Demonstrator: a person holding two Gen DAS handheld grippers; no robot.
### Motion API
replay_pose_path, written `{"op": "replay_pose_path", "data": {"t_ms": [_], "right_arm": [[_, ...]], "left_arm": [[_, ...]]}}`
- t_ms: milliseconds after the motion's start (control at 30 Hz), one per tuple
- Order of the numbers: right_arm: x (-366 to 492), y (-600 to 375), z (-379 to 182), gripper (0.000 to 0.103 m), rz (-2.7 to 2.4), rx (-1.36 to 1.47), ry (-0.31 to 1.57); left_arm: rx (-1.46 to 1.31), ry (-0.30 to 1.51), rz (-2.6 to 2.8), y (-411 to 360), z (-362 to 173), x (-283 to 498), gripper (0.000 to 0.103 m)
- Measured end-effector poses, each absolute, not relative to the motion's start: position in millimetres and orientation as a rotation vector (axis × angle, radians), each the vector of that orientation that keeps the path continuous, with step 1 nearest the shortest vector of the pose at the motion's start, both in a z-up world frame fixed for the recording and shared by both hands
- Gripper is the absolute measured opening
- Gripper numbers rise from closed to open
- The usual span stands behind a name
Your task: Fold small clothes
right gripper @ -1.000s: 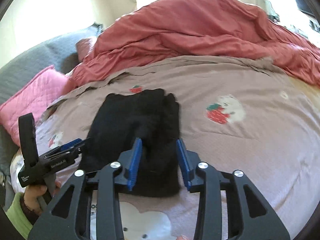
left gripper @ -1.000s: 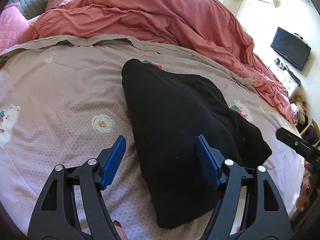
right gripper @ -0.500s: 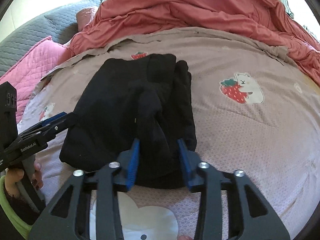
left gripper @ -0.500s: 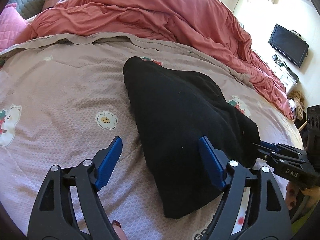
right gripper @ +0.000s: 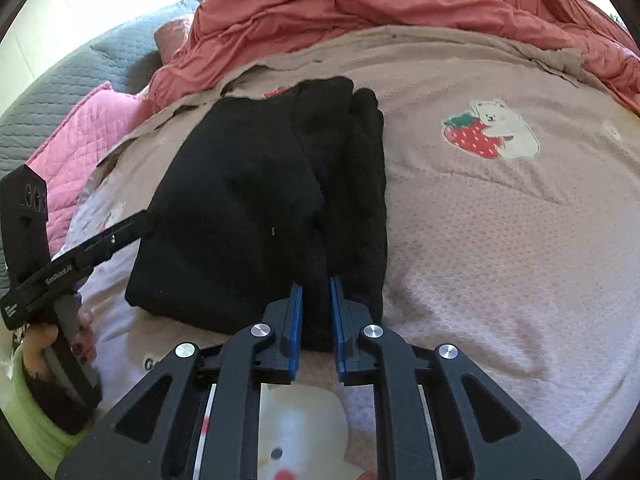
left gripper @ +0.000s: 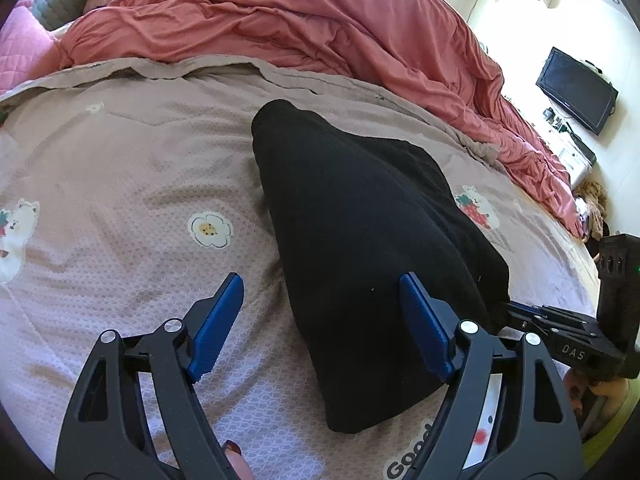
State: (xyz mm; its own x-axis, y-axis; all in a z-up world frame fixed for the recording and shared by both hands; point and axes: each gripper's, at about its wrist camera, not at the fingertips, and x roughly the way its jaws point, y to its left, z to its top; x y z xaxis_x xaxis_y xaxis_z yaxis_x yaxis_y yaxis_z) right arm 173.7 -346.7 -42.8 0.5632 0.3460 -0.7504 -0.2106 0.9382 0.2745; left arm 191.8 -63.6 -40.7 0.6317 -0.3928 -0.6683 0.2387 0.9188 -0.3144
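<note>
- Upper left of the left wrist view: a pink pillow (left gripper: 20,48), with a salmon duvet (left gripper: 320,28) bunched across the top.
- Centre: the black garment (left gripper: 360,240) lies folded on the mauve printed bed cover (left gripper: 120,184).
- The left gripper (left gripper: 320,320) has its jaws spread wide and empty; its right blue pad sits over the cloth's near edge, the left pad over bare cover.
- In the right wrist view, the right gripper (right gripper: 316,312) has jaws nearly together and closing, with a ridge of the garment's near edge between the blue pads.
- Far right of the left view: a wall-mounted screen (left gripper: 576,88).
</note>
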Motion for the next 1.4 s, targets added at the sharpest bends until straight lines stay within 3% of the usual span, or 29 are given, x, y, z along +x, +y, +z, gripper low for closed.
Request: {"op": "replay_pose_path", "data": {"t_ms": [100,200,400,667,700,767,800,833,1000,1400], "right_arm": [[172,-344,-29,0.022,0.340,0.137,0.910],[171,-352,-6,0.041,0.324,0.150,0.826],[213,-351,8,0.041,0.283,0.157,0.799],[283,-331,-23,0.041,0.244,0.166,0.913],[286,-328,-28,0.041,0.243,0.164,0.921],[286,-320,-32,0.027,0.259,0.125,0.923],[283,-316,-31,0.014,0.256,0.082,0.900],[281,-316,-28,0.010,0.258,0.068,0.890],[273,-330,-14,0.004,0.220,0.048,0.792],[277,-314,-46,0.008,0.137,-0.132,0.833]], "left_arm": [[-0.214,0.805,-0.362,-62,-38,191,0.072],[-0.222,0.760,-0.382,-63,-27,187,0.072],[-0.173,0.756,-0.435,-80,-25,178,0.072],[-0.081,0.796,-0.429,-98,-39,178,0.072],[-0.084,0.798,-0.429,-97,-40,178,0.072],[-0.091,0.801,-0.431,-96,-41,179,0.072],[-0.092,0.802,-0.431,-96,-41,180,0.072],[-0.094,0.803,-0.431,-96,-41,180,0.072],[-0.107,0.807,-0.436,-94,-41,180,0.072],[-0.143,0.840,-0.447,-89,-48,185,0.072]]}}
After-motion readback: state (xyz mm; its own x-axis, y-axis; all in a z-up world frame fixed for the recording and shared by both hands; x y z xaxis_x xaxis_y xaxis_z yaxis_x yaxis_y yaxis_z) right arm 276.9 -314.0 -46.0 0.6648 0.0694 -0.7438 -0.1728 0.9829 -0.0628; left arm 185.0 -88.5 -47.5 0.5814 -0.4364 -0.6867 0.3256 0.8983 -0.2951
